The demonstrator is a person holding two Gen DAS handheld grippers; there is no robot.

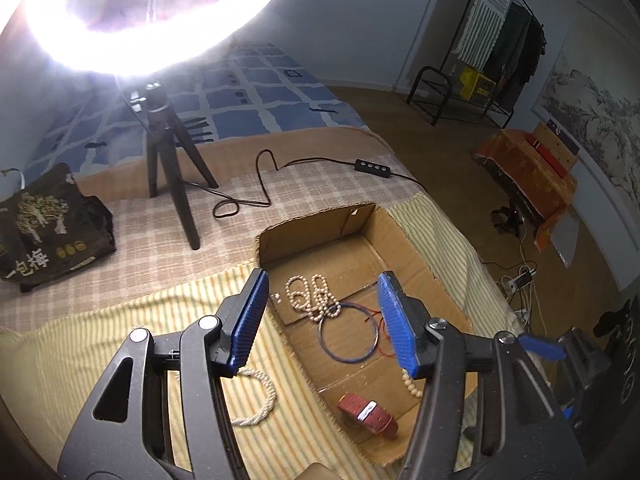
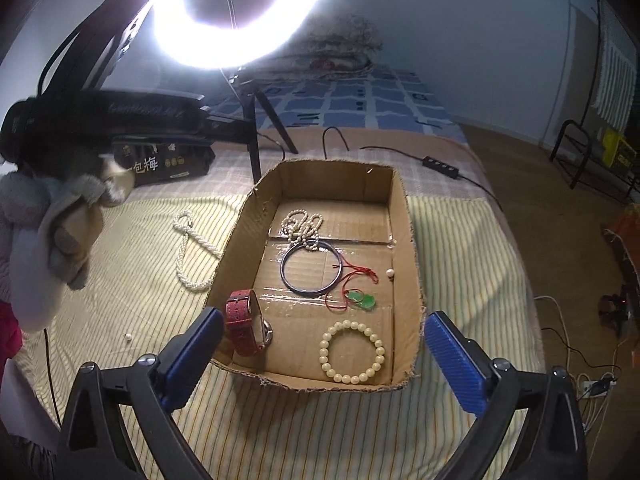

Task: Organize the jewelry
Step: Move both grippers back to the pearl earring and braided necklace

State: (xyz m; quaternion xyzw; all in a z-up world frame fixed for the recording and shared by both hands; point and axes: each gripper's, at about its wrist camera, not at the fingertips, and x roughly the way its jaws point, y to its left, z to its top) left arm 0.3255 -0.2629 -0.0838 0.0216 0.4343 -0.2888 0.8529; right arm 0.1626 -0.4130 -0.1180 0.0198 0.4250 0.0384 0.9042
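Cardboard box (image 2: pixel 404 216) holds round beaded bracelet (image 2: pixel 352 351) (smooth); both tools (image 1: pixel 322 320) (image 2: pixel 324 356) gape empty.

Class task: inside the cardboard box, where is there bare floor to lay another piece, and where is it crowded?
Bare: right strip beside the bangle, near the loose pearl. Crowded: pearl strand, bangle, green pendant, watch, bead bracelet.

A: In the left wrist view the bead bracelet (image 1: pixel 412 384) is mostly hidden behind a blue finger (image 1: pixel 396 320); the rope necklace (image 1: pixel 256 400) is partly covered too.

B: In the right wrist view the ring light (image 2: pixel 236 12) is cut by the top edge; the watch (image 2: pixel 246 328) face can't be read; the left gripper's body (image 2: pixel 100 108) is blurred.
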